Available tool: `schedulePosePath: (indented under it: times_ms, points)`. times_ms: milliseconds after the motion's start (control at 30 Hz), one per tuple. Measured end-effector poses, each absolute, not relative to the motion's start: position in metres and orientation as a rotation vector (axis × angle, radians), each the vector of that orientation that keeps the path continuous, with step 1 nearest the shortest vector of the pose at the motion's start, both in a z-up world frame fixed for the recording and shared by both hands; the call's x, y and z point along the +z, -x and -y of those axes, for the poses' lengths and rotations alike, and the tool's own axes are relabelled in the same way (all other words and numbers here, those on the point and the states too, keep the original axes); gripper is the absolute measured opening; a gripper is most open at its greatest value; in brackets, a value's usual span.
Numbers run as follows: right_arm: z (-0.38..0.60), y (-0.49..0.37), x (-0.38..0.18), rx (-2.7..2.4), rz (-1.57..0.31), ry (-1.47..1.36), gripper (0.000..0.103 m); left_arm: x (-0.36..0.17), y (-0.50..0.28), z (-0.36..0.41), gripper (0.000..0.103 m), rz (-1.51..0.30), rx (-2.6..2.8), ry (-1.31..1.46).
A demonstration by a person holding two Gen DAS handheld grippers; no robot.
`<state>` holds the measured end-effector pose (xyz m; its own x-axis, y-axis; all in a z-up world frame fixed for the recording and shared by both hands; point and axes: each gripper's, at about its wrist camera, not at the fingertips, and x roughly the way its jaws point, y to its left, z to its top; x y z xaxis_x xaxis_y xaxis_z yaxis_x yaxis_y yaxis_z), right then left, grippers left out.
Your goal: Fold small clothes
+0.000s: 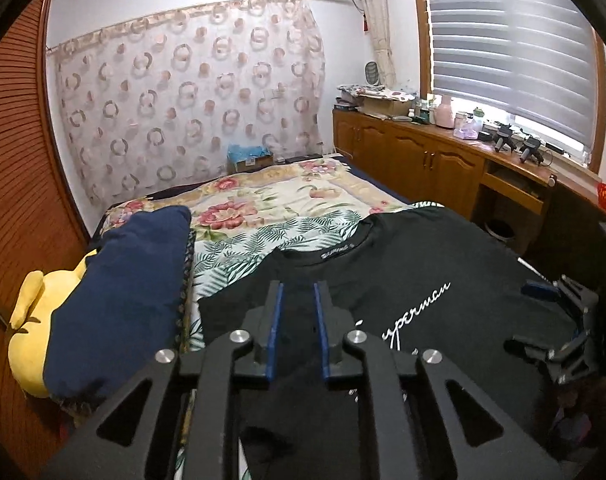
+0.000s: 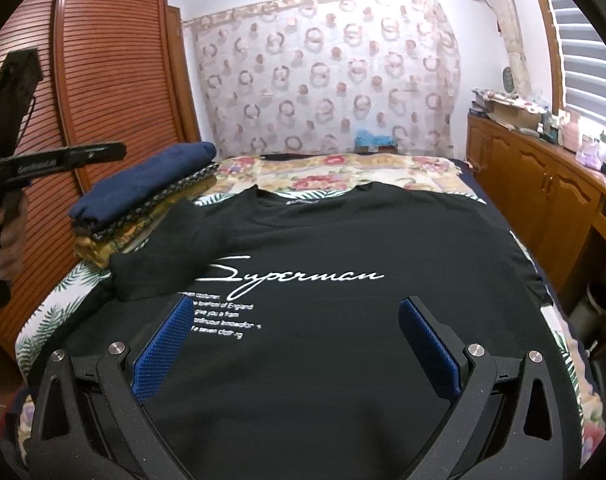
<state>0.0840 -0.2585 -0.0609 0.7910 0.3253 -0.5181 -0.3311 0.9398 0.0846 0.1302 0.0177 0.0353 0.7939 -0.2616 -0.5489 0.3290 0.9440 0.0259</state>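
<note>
A black T-shirt (image 2: 343,240) with white "Superman" script lies flat on the bed, collar toward the far wall; it also shows in the left wrist view (image 1: 443,264). Its left sleeve (image 2: 163,264) is folded in over the chest. My left gripper (image 1: 297,292) has its jaws nearly together, pinching black fabric of that sleeve edge. My right gripper (image 2: 297,308) is wide open and empty, hovering over the shirt's lower front; it also shows at the right edge of the left wrist view (image 1: 559,320).
A stack of folded clothes topped by a navy piece (image 2: 143,184) sits at the bed's left side, with a yellow plush (image 1: 35,320) beside it. A wooden wardrobe (image 2: 103,80) stands left; a wooden cabinet (image 1: 423,152) with clutter runs along the right wall.
</note>
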Motion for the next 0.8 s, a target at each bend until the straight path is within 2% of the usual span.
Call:
schedulePosePath:
  times_ms: [133,300,567,700,733,800]
  points:
    - [0.260,-0.090,-0.059,0.365,-0.563,0.011,0.103,0.024,-0.117,-0.032,0.020,-0.589,-0.290,-0.110]
    - [0.252,-0.104,-0.053,0.415,-0.583,0.044,0.096,-0.008,-0.099,-0.055,0.020,-0.639,-0.241,-0.089]
    - [0.208,-0.138,-0.050,0.557,-0.635,0.134,0.068,-0.060,-0.096,-0.077,0.020,-0.746,-0.195,-0.060]
    - [0.173,-0.167,-0.064,0.629,-0.710,0.171,0.049,-0.075,-0.099,-0.083,0.020,-0.785,-0.189,-0.050]
    - [0.166,-0.174,-0.069,0.639,-0.729,0.176,0.042,-0.079,-0.099,-0.085,0.020,-0.795,-0.187,-0.051]
    - [0.152,-0.189,-0.078,0.645,-0.765,0.188,0.039,-0.083,-0.099,-0.090,0.020,-0.808,-0.182,-0.053]
